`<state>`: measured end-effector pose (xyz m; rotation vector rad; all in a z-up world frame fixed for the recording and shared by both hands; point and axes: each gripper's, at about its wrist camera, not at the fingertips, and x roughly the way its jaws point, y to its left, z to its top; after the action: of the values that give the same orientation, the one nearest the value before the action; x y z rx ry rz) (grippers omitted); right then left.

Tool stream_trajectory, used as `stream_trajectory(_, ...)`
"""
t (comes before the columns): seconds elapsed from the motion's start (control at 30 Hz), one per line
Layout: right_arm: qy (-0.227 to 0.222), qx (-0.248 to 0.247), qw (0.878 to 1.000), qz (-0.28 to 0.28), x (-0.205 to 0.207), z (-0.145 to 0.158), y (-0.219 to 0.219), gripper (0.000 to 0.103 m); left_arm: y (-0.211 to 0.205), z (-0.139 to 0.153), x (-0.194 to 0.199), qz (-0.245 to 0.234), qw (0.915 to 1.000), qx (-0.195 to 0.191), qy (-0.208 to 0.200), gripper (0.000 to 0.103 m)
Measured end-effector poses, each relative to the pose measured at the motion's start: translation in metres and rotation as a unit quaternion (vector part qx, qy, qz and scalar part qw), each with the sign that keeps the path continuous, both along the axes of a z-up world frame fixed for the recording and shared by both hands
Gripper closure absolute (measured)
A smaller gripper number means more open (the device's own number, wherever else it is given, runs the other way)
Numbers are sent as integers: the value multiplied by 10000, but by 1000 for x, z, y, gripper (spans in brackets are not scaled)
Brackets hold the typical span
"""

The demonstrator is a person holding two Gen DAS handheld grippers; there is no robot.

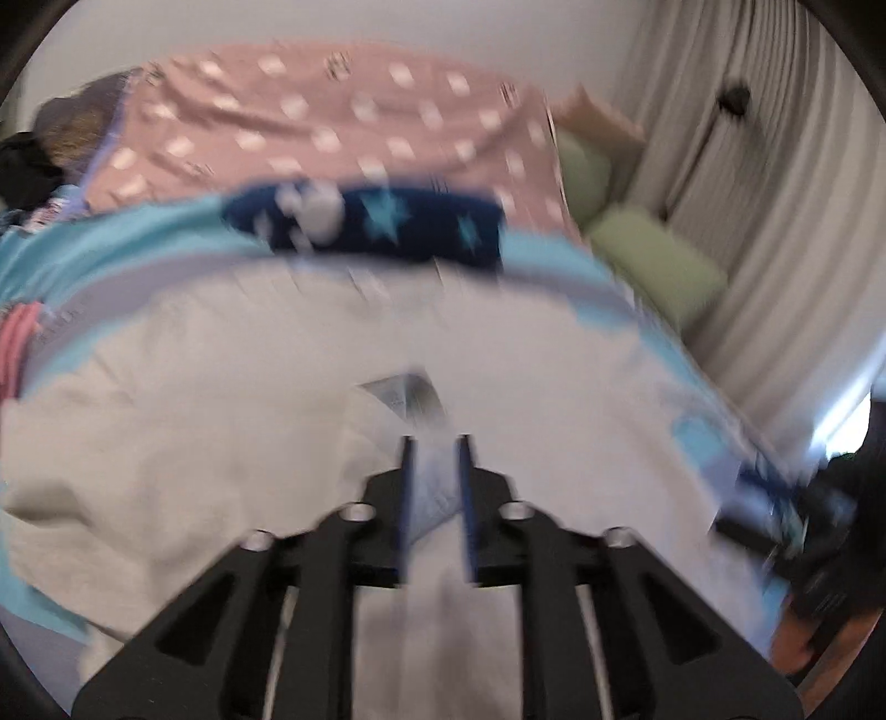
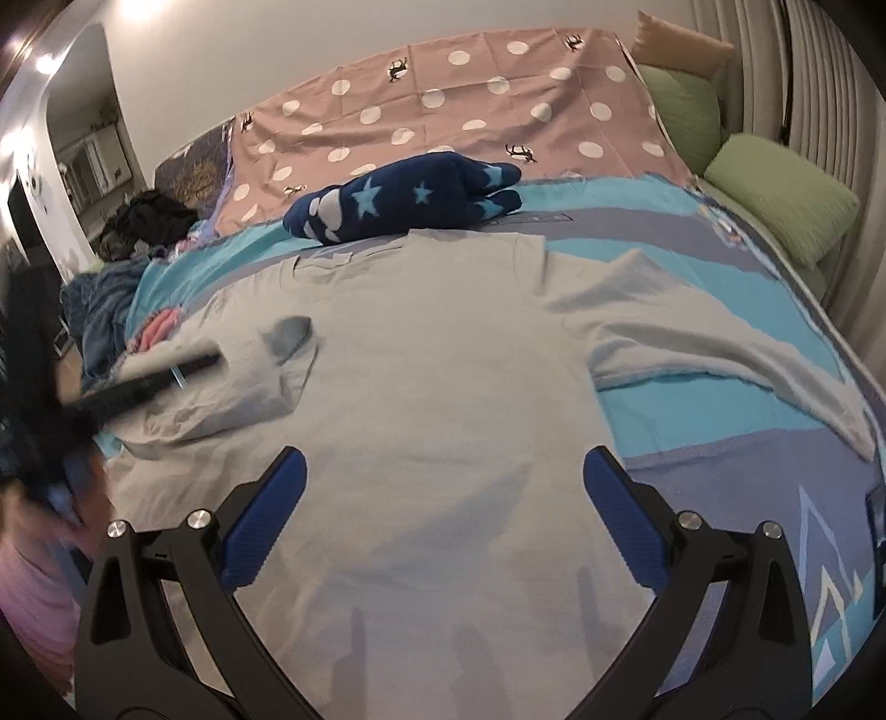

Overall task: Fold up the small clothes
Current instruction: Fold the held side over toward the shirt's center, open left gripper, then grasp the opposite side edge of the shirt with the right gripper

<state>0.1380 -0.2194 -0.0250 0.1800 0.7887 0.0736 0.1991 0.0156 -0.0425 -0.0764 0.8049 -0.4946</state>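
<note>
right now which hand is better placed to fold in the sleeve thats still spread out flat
Probably the right. That sleeve lies spread on the right of the shirt, and the right gripper hovers open over the shirt nearby. The left gripper is at the far, already folded sleeve.

A bedroom in a private home: a bed [image 2: 720, 421] fills the room, spread with a turquoise and lilac cover and, toward the wall, a pink sheet [image 2: 443, 111] dotted with white spots. Green pillows [image 2: 775, 194] and a tan cushion [image 2: 681, 50] are stacked along the side by long pleated pale curtains [image 2: 819, 99]. A grey T-shirt [image 2: 421, 387] lies flat on the cover, a dark blue garment with pale stars [image 2: 404, 199] behind it. Loose clothes [image 2: 149, 221] are heaped at the far corner of the bed, near an arched opening [image 2: 88, 144] onto shelves.
</note>
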Motion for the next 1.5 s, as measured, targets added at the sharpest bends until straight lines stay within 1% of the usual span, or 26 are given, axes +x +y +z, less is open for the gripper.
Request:
stream_trajectory(0.03,48,108,9999,69,2,-2,-4,6,1,-6,0,-26,10000,51,61,71)
stream_trajectory(0.07,104,188,9997,134,4,-3,-6,13,2,-10,-3,-34,9999,92,109,64)
stream_trajectory(0.1,190,300,9991,235,8,-4,-8,17,3,-11,-5,-4,9999,92,104,61)
stream_trajectory(0.13,301,475,9977,390,13,-6,-9,27,10,-10,-7,67,9999,96,85,55)
stream_trajectory(0.17,384,617,9960,527,19,-7,-8,41,18,-9,-11,202,9997,118,40,50)
stream_trajectory(0.2,448,748,9938,684,24,-8,-6,49,26,-8,-14,344,9993,152,-18,48)
stream_trajectory(0.23,522,876,9907,904,32,-9,-2,66,32,-7,-14,443,9988,175,-58,44)
stream_trajectory(0.27,577,917,9886,1043,38,-9,2,75,42,-7,-15,587,9980,209,-104,44)
stream_trajectory(0.33,717,1063,9829,1321,54,-11,17,75,54,-6,-19,772,9966,280,-106,44)
stream_trajectory(0.43,1004,1459,9740,1413,71,-17,30,30,65,-5,-25,922,9952,305,-129,42)
stream_trajectory(0.5,1190,1707,9677,1421,78,-21,39,30,73,-10,-31,1008,9941,374,-117,42)
stream_trajectory(0.57,1332,1751,9620,1615,85,-23,52,30,78,-15,-35,1030,9937,439,-78,42)
stream_trajectory(0.7,1408,1517,9644,1647,103,-28,71,30,85,-21,-39,1023,9938,446,-11,42)
stream_trajectory(0.83,1549,1540,9643,1498,130,-44,82,30,92,-29,-37,1075,9938,270,112,42)
stream_trajectory(0.9,1377,1304,9708,1471,138,-46,93,32,94,-36,-35,1102,9935,197,205,42)
stream_trajectory(1.0,1277,902,9754,1552,143,-47,111,36,97,-37,-35,1093,9937,78,221,42)
stream_trajectory(1.03,1249,846,9759,1574,144,-47,114,40,97,-37,-35,1090,9938,57,231,42)
stream_trajectory(1.1,1234,814,9756,1622,147,-48,121,52,98,-38,-34,1086,9938,24,251,42)
stream_trajectory(1.13,1227,812,9754,1643,149,-48,122,72,98,-38,-34,1087,9938,20,249,42)
stream_trajectory(1.17,1241,812,9743,1693,152,-49,124,98,98,-38,-35,1088,9938,22,245,42)
stream_trajectory(1.23,1325,944,9711,1748,156,-48,123,98,98,-37,-35,1099,9937,22,221,42)
stream_trajectory(1.3,1130,1115,9727,1690,154,-38,118,98,100,-32,-39,1223,9924,64,115,42)
stream_trajectory(1.4,672,1000,9780,1704,147,-11,110,98,104,-18,-47,1309,9911,190,-171,42)
stream_trajectory(1.43,585,954,9793,1687,145,-5,108,98,106,-12,-52,1398,9886,414,-369,42)
stream_trajectory(1.47,435,877,9816,1642,143,6,102,98,108,-8,-54,1490,9857,603,-499,37)
stream_trajectory(1.5,341,840,9828,1608,142,13,97,98,110,-5,-57,1626,9806,871,-661,31)
